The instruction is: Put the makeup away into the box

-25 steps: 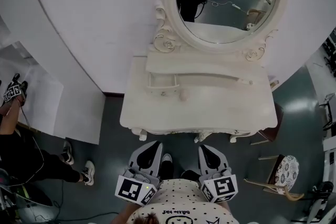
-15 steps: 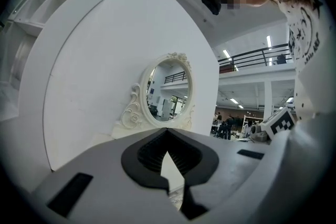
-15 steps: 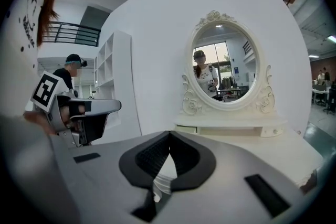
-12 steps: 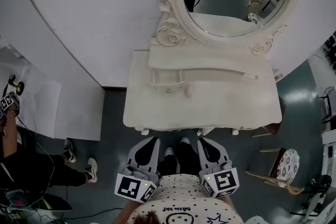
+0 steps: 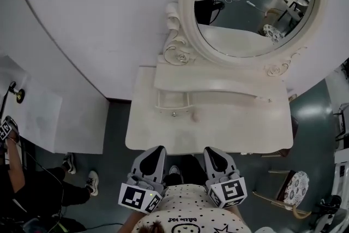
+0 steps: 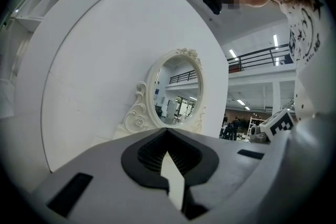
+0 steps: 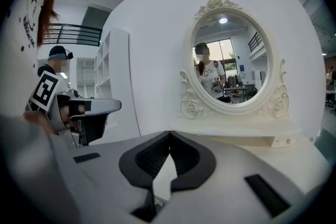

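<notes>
**Hidden, cut off or unclear**
- Your left claw [image 6: 167, 132] fills the lower half of its own view and covers the surface. Above it only the mirror [image 5: 256, 3] shows.
- The small pink item [image 5: 195, 116] is the only thing in view that could be makeup. It is too small to name, and neither claw's view shows it.
- You cannot see into the little drawer [image 5: 172, 100], so whether it holds anything cannot be told.
- The head view's top edge cuts off the mirror's upper rim.
- That view's left edge cuts off a bystander [image 5: 32, 193].
- In the head view your claw tips overlap the surface's front edge. Whether they are over it or short of it cannot be told.

**Counts**
- Claws: two. The left claw and the right claw [image 7: 169, 135] are both clenched tip to tip with nothing between the jaws. They sit side by side and point toward the mirror.
- Surface: one, the white top of a dressing table [image 5: 245, 123]. One raised shelf [image 5: 218, 82] runs along its back, below the mirror.
- Mirror: one, oval, in a carved white frame.
- Drawer: one, standing out under the shelf's left end, with one round knob [image 5: 174, 113].
- Pink item: one. It lies on the surface just right of the knob, near the drawer's front, well apart from both claws.
- Chair: one [image 5: 294, 183], with a patterned seat, on the floor to the right of the surface.
</notes>
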`<act>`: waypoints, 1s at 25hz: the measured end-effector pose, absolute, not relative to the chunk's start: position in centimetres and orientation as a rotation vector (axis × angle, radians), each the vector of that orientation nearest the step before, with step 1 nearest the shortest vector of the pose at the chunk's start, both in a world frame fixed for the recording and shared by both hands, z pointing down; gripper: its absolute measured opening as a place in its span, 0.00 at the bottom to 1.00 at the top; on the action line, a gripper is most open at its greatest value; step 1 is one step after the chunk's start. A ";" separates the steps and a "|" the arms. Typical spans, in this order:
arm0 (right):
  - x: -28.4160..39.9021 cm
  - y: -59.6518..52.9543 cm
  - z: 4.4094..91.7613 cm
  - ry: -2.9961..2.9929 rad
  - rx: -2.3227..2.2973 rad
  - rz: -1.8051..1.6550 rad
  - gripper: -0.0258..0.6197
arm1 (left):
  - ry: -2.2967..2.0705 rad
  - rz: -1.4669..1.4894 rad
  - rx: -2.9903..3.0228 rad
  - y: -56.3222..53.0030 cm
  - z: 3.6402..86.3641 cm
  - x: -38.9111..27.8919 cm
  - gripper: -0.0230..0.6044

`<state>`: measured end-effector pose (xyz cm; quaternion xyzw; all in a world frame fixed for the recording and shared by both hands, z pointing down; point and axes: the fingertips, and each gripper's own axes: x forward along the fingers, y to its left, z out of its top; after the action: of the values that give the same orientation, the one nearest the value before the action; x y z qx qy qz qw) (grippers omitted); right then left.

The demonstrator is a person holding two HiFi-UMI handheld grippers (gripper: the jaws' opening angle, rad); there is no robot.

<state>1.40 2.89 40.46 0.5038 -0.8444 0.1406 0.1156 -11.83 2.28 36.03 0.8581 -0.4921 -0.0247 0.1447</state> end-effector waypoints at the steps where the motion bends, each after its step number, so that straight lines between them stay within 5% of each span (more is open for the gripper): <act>1: 1.7 1.9 40.2 -2.480 1.476 0.413 0.05 | -1.422 -0.076 2.474 1.4 35.9 -11.5 0.03; 25: 8.9 -9.1 42.1 -2.523 1.357 0.465 0.05 | -1.566 -0.038 2.391 -8.7 36.6 -5.4 0.03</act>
<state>8.89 -9.08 42.07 0.4642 -0.8630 0.1592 0.1195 -5.37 -8.68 36.57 0.8281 -0.5424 -0.0133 0.1410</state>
